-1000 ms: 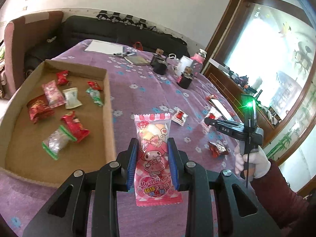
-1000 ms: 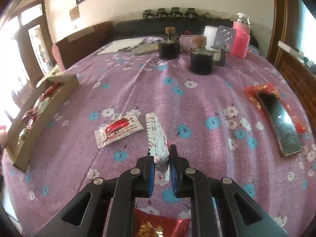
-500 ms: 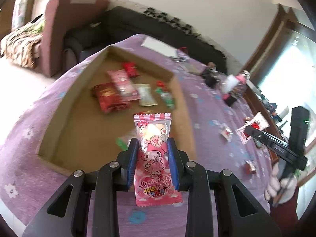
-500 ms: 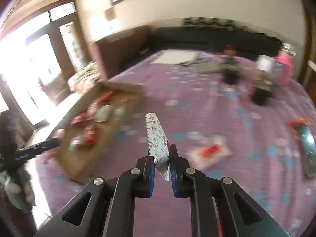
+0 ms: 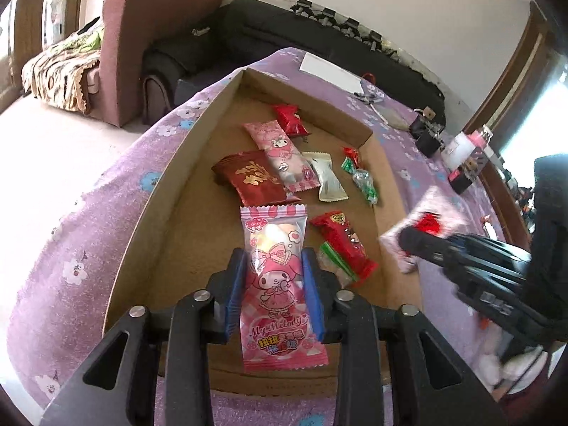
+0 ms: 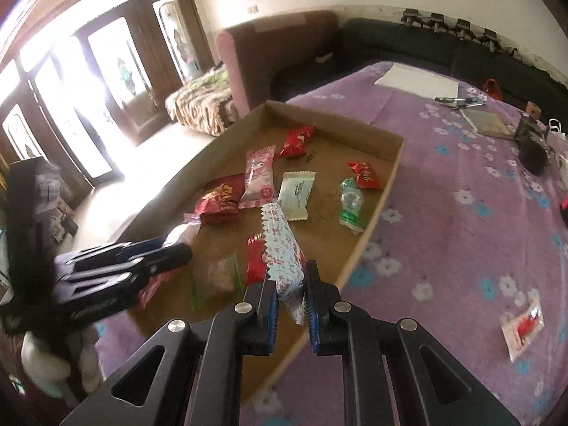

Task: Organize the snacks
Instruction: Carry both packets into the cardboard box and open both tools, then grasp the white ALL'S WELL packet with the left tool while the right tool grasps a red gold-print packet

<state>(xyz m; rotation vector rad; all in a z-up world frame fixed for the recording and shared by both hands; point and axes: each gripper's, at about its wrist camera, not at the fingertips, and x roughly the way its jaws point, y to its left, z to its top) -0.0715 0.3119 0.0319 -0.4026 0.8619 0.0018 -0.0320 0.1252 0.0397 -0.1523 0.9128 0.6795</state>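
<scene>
While clenching left gripper (image 5: pixel 273 254) on the light, slippery pink packet (image 5: pixel 278 294) and right gripper (image 6: pixel 289 278) on the floral packet (image 6: pixel 282 245), hold mid-body.

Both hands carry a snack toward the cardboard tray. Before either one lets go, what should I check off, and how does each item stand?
1. Left gripper over the cardboard tray: ok.
2. Pink packet between its jaws, which have just been opening: ok.
3. Right gripper shut on the floral packet: ok.
4. Right gripper past the tray's near wall: cannot tell.
5. Bare tray floor for both: ok.
</scene>
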